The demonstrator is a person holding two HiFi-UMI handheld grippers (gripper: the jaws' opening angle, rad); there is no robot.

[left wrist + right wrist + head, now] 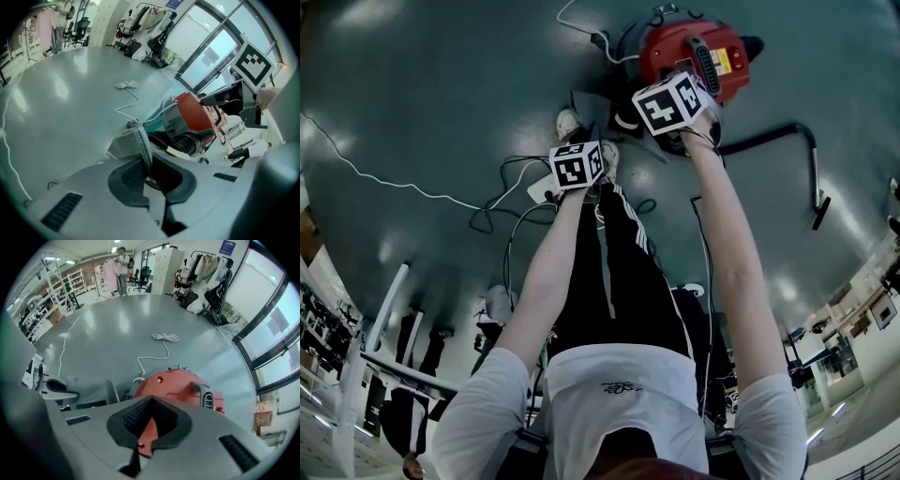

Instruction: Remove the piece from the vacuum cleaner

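Note:
The red vacuum cleaner [694,49] stands on the grey floor in front of the person's feet. My right gripper [149,420] is above it, shut on a thin red flap [146,430] of the vacuum cleaner [180,386]. My left gripper [146,161] is shut on a flat whitish piece with a perforated edge [133,143], held to the left of the vacuum cleaner [191,115] and its black ribbed hose [180,143]. In the head view the left gripper [577,169] sits lower left of the right gripper [670,103]; their jaws are hidden under the marker cubes.
A white cable [127,85] lies coiled on the floor beyond the vacuum. A black bent wand [792,136] lies to the right. Dark cables [502,202] trail at the left near the person's shoes [569,122]. A person stands at a clothes rack [123,258] far off.

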